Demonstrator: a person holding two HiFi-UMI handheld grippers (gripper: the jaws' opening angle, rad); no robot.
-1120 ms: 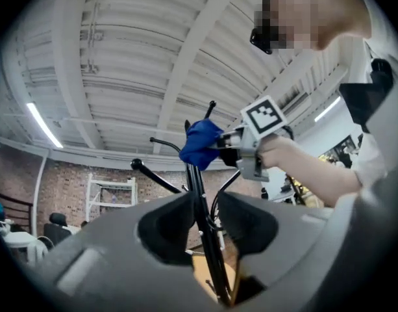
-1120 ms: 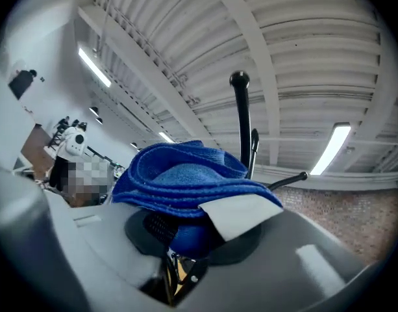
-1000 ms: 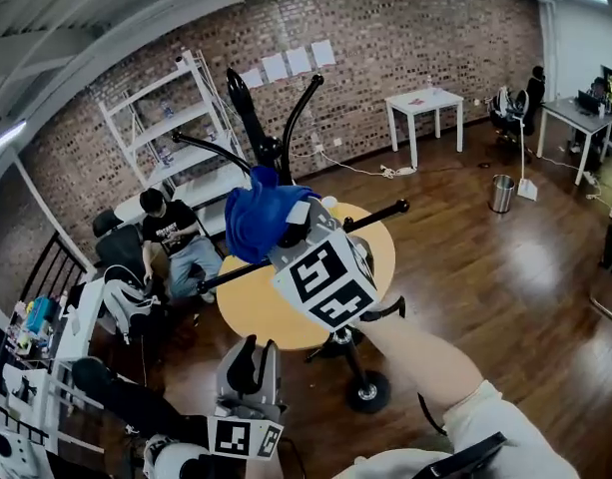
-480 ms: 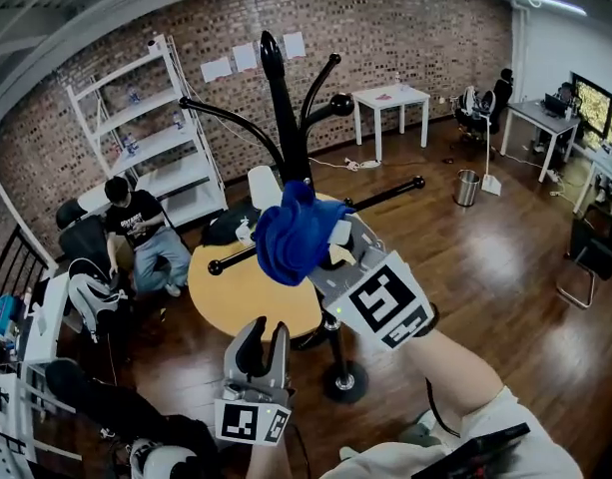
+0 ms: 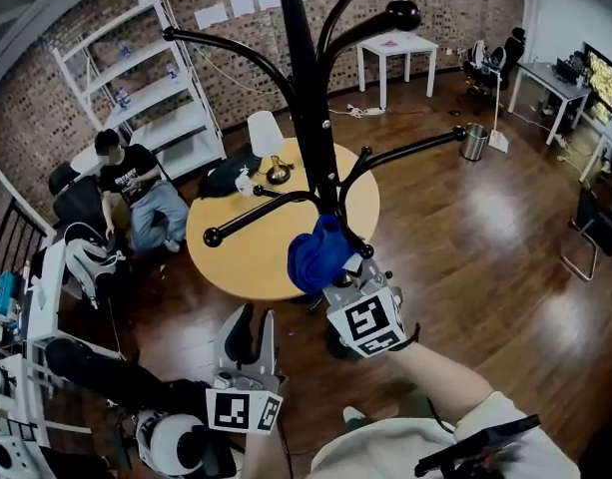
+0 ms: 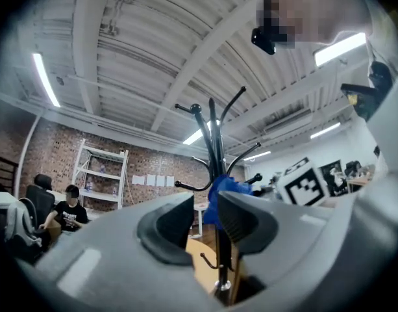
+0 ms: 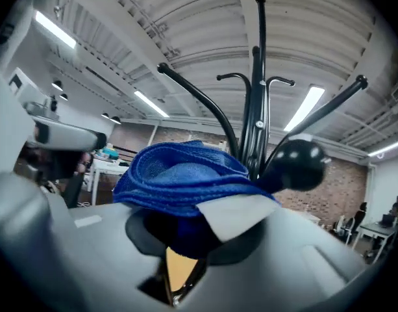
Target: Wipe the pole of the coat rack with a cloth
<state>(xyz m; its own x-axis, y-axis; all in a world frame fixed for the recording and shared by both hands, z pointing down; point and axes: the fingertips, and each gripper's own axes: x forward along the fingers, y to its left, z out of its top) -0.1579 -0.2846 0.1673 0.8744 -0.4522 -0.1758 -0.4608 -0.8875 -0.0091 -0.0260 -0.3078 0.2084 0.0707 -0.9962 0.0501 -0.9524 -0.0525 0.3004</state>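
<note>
Noted right gripper (image 5: 333, 270) clamped on the cloth (image 5: 313, 254), cloth against the upright pole (image 5: 306, 108) just below its hooks (image 5: 415, 148), so I judged the next stroke should follow the vertical axis; left gripper (image 5: 254, 321) hung near-left, jaws apart, empty.

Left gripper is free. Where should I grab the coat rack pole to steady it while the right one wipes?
Probably the bare stretch of pole below the blue cloth, approached from the left, where the open left gripper faces it. That section is straight and upright, clear of the upper hooks, so level jaws can close across it.
</note>
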